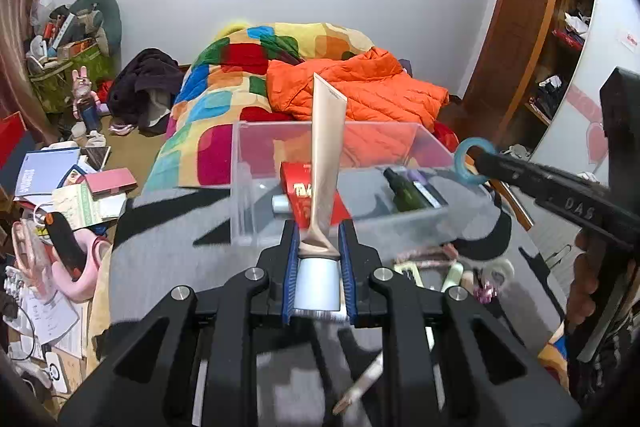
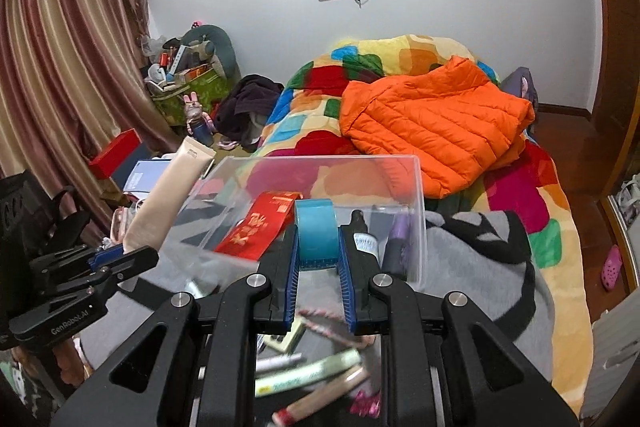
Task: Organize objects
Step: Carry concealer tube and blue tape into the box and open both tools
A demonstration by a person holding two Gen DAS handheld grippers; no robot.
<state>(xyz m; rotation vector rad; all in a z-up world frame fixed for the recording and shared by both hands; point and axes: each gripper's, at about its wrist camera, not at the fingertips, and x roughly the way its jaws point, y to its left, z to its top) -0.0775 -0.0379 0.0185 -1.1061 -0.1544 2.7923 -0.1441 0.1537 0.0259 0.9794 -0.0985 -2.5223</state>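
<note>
We work over a grey blanket point(image 2: 472, 259) on a bed, in a cluttered bedroom. Nearest us, loose pens point(image 2: 308, 373) lie on it under our right gripper point(image 2: 318, 247), whose fingers clamp a blue tape roll point(image 2: 315, 231) upright, just above the near edge of the clear bin point(image 2: 416, 187). Our left gripper point(image 1: 319, 247) pinches a beige tube point(image 1: 325, 163) by its crimped neck, white cap towards us, at the bin's near wall. Inside the bin lie a red packet point(image 2: 256, 227) and dark bottles point(image 2: 396, 243). Beyond, an orange jacket point(image 2: 436, 127) rests on the colourful quilt point(image 1: 224, 95).
</note>
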